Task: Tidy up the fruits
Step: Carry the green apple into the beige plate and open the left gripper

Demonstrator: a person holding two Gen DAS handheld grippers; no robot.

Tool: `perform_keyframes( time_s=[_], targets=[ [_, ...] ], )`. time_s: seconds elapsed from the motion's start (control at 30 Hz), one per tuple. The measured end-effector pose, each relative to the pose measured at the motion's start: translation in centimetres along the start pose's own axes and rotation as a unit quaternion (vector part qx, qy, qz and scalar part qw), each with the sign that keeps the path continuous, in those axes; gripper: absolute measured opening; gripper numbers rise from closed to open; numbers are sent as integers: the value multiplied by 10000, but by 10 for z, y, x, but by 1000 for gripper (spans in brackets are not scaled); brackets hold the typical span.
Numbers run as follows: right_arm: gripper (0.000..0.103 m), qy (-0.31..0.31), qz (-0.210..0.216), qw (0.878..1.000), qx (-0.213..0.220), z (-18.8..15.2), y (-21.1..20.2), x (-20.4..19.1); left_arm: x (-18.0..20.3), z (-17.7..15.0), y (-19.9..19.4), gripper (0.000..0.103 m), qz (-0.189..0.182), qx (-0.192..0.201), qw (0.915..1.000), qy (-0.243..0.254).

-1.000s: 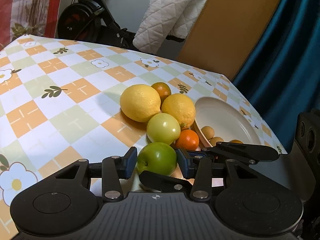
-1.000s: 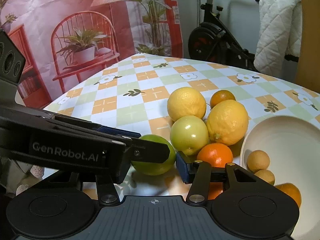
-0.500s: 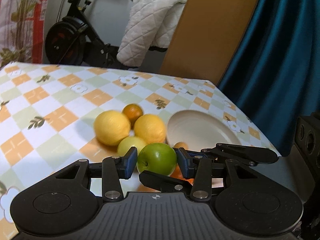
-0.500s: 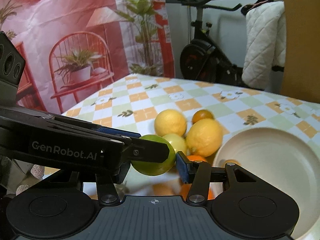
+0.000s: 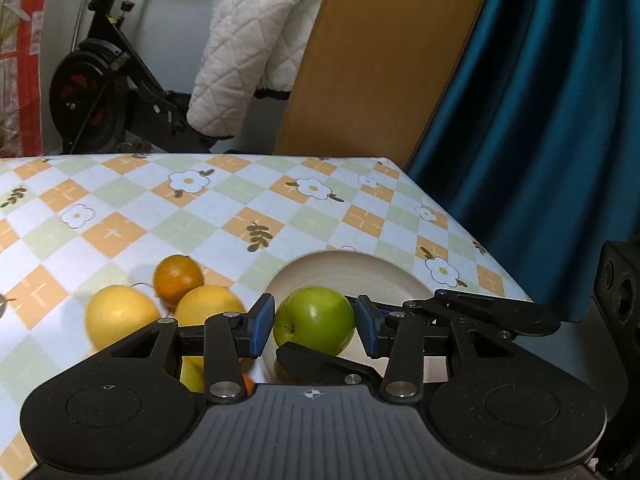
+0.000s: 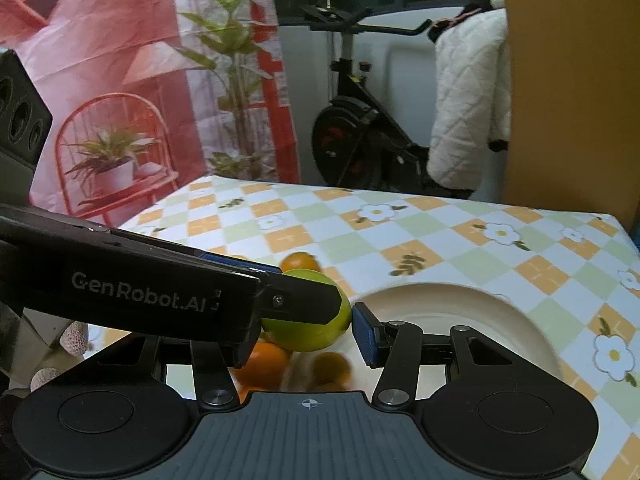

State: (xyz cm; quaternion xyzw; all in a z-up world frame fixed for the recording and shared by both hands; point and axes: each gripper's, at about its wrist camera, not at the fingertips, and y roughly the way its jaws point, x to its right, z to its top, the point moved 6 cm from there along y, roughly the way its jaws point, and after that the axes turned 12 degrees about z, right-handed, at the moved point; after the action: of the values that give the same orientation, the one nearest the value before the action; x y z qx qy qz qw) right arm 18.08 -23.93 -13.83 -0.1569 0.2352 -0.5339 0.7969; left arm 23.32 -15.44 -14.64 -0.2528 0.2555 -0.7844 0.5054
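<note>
A green apple [image 5: 316,320] hangs above the near rim of a cream plate [image 5: 340,260]. My left gripper [image 5: 315,324] is shut on it, a blue pad pressed to each side. The right gripper's black fingers [image 5: 320,360] cross in front of and behind the same apple. In the right wrist view the apple [image 6: 308,336] touches my right gripper's [image 6: 308,332] right pad. The other pad is hidden behind the left gripper's finger [image 6: 296,300]. Two lemons [image 5: 120,316] and an orange [image 5: 178,278] lie left of the plate.
The checked tablecloth [image 5: 240,200] ends at a corner [image 5: 384,158] by a teal curtain [image 5: 540,140]. Behind it stand an exercise bike [image 5: 104,92], a white quilted jacket [image 5: 248,60] and a wooden board [image 5: 380,60]. Blurred small fruits [image 6: 330,364] lie in the plate [image 6: 440,292].
Both grippers have risen together with the green apple and swung right, from over the fruit pile to over the plate's near rim. The jaws kept their width.
</note>
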Motion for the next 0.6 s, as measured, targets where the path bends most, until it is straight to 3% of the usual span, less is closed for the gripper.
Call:
perform_keyframes(
  time_s=[0.6],
  targets=[
    [46,362,68,9980,-522,-9,39,41,-2,8,51,46,153,-703,9973,116]
  ],
)
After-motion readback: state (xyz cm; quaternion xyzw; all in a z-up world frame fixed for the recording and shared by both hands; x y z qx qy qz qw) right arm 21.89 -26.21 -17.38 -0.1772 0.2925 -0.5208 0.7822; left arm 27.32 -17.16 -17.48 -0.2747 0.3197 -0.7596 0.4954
